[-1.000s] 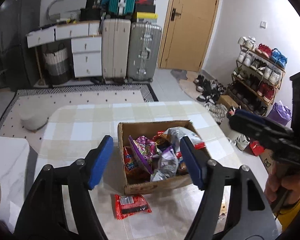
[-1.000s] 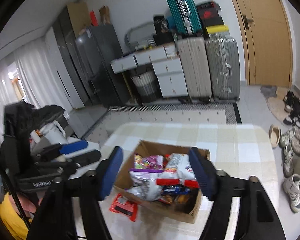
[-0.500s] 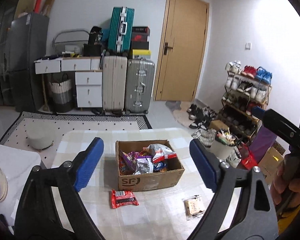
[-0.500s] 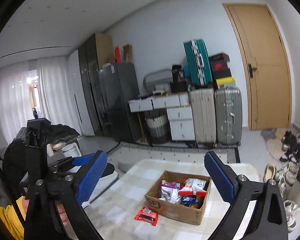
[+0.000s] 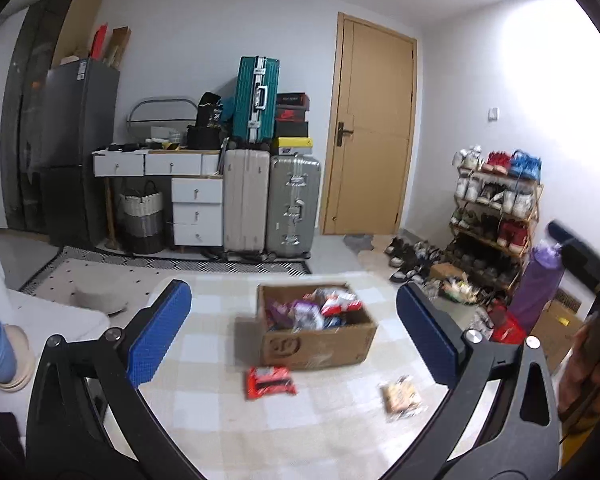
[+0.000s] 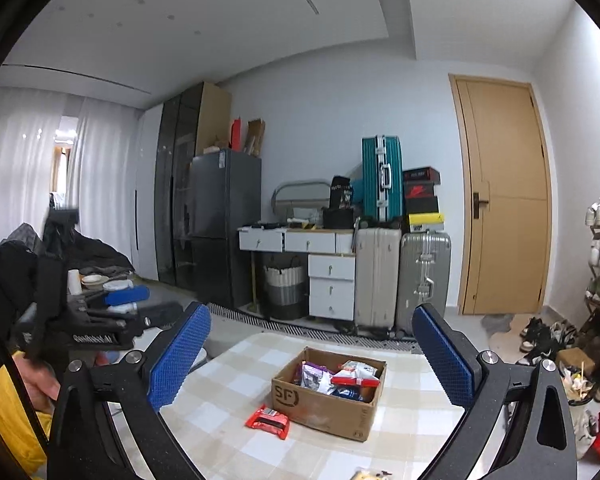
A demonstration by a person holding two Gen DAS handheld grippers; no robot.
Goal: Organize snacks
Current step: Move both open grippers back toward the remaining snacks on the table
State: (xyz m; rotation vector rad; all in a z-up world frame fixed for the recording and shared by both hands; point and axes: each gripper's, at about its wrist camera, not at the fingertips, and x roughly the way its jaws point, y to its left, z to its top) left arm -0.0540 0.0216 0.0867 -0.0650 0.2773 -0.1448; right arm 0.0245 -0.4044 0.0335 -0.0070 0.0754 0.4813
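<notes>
now one cardboard box [image 6: 327, 403], two loose snack packets, red [image 6: 268, 422], tan [image 5: 401, 393]

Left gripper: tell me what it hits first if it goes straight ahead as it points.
Probably the cardboard box of snacks: it sits centred between the open, empty left gripper fingers, nothing nearer in line. Depth is uncertain; it may pass above it.

Motion blur softens the left wrist view, smearing the print on the red snack packet [image 5: 270, 382] and the pale packet [image 5: 401, 393] lying just ahead of the left gripper [image 5: 294, 340]. The snacks heaped in the cardboard box [image 5: 320, 347] overlap, so those underneath stay hidden and their labels are too small to read. In the right wrist view, the bottom edge cuts off all but a sliver of the pale packet [image 6: 370, 474] below the right gripper [image 6: 312, 358].
</notes>
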